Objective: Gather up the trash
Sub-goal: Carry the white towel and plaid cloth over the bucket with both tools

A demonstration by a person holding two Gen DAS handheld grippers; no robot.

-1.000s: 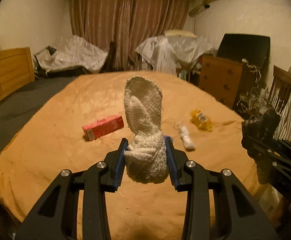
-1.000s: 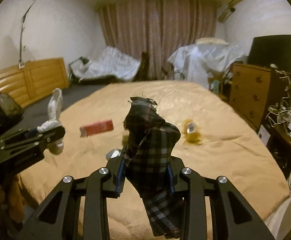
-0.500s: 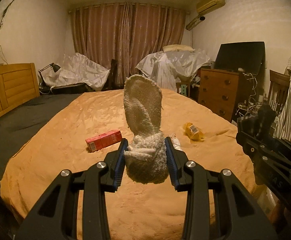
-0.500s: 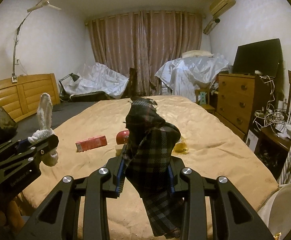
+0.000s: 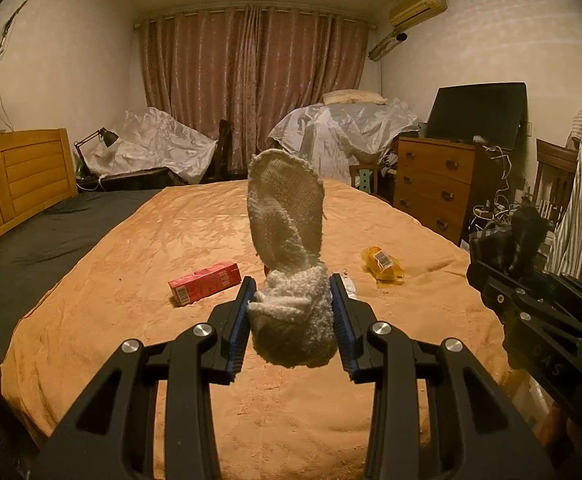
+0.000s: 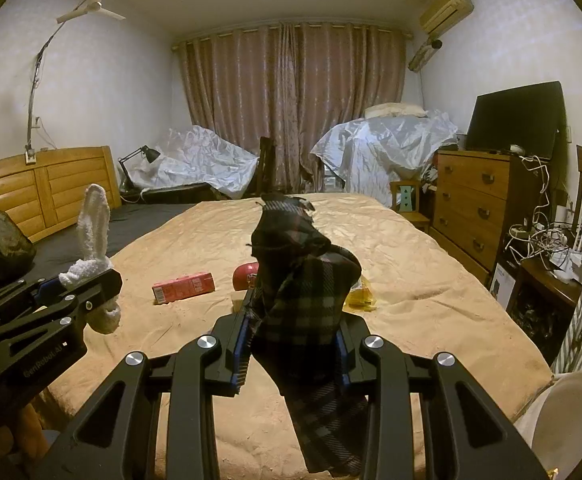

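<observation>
From the left wrist view, we see the left gripper (image 5: 293, 308) with its blue-padded fingers (image 5: 243, 320) clamped on a fluffy white sock (image 5: 287, 248), whose toe stands upright above the fingers while the cuff bulges below them. Beyond it lies the bed (image 5: 171, 240) under an orange blanket. On the blanket rest a red carton (image 5: 205, 282) to the left and a yellow wrapper (image 5: 383, 265) to the right, well apart from each other. A small pale piece of trash (image 5: 349, 284) peeks out just beside the right finger; we cannot tell what it is. The right gripper (image 5: 503, 248) enters at the right edge, with dark cloth bunched at its tip.

From the right wrist view, the right gripper (image 6: 293, 332) has its fingers closed on a dark plaid sock (image 6: 303, 292), which rises above them and hangs below. The red carton (image 6: 183, 287) lies on the bed (image 6: 411, 280), a red round object (image 6: 246, 274) sits partly hidden behind the sock, and the yellow wrapper (image 6: 361, 298) shows at the sock's right. The left gripper (image 6: 91, 284) appears at the left, holding the white sock (image 6: 93, 220) upright.
</observation>
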